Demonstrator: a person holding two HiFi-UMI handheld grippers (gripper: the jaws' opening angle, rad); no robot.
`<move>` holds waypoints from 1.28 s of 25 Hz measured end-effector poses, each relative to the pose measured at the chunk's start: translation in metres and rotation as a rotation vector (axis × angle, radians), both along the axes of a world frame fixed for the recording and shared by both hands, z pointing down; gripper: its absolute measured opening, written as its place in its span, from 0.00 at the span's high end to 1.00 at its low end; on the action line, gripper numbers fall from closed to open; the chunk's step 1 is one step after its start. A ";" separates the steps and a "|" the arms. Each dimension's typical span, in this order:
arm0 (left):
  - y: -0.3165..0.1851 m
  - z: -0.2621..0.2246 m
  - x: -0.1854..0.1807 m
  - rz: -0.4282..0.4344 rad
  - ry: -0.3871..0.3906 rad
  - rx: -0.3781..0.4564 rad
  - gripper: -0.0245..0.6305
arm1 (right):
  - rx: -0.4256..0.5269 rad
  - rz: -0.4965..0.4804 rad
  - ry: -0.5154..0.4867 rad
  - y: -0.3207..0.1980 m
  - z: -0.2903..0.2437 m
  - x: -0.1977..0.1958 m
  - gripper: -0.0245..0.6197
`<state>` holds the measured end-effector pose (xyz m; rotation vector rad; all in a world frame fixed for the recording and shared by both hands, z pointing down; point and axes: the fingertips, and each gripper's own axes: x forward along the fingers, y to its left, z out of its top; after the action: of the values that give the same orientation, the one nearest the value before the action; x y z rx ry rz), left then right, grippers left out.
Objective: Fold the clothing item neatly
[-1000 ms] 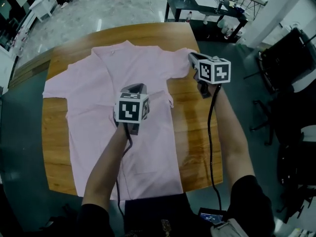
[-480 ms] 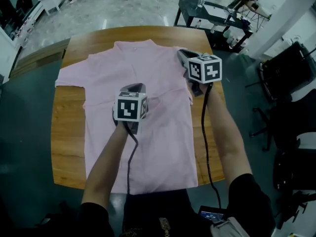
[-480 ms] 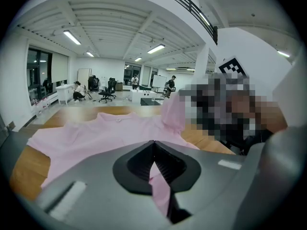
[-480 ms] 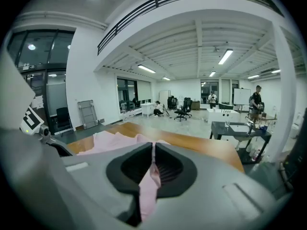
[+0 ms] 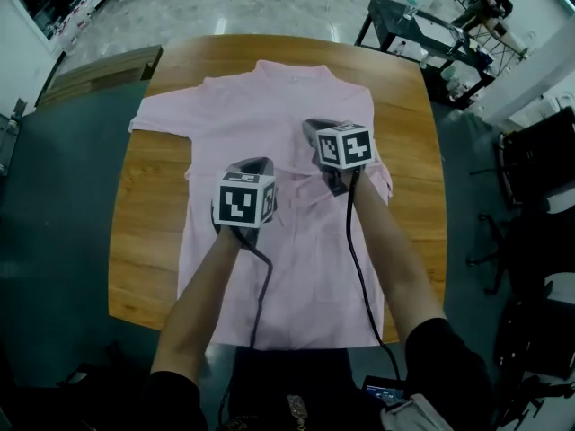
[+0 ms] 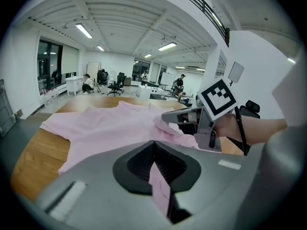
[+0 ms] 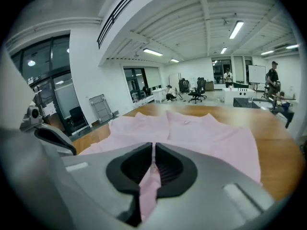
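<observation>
A pink polo shirt (image 5: 269,106) lies flat on the wooden table (image 5: 148,232), collar (image 5: 295,66) at the far side. My left gripper (image 5: 254,162) is over the middle of the shirt, shut on a pinch of pink cloth (image 6: 158,186). My right gripper (image 5: 311,127) is over the right chest, shut on a fold of the shirt (image 7: 149,183) that it holds lifted over the body. In the left gripper view the right gripper (image 6: 168,118) shows just ahead with pink cloth bunched at its tip. The left sleeve (image 5: 154,119) lies spread out flat.
The table's right edge (image 5: 429,196) has bare wood beside the shirt. A black desk (image 5: 418,34) stands beyond the far right corner, dark chairs (image 5: 539,160) at the right, a wooden bench (image 5: 99,72) at the far left. People sit far off in the room.
My right gripper has carried the right sleeve inward from the table's right side to over the chest. The left gripper stays shut near the shirt's middle.
</observation>
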<state>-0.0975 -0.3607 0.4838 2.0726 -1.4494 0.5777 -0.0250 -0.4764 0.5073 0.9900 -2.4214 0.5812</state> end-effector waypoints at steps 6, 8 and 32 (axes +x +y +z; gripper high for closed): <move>0.004 0.021 -0.018 -0.003 0.007 -0.037 0.95 | -0.078 -0.046 0.040 0.020 0.047 -0.029 0.92; 0.003 0.022 -0.019 0.005 0.013 -0.040 0.95 | -0.103 -0.076 0.059 0.026 0.059 -0.037 0.90; -0.135 0.026 0.084 0.319 -0.176 0.028 0.81 | -0.067 -0.095 0.028 0.031 0.039 0.052 0.84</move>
<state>-0.0131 -0.4960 0.5096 2.3433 -1.2294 0.8888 0.0269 -0.4451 0.5461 0.8458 -2.3930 0.6070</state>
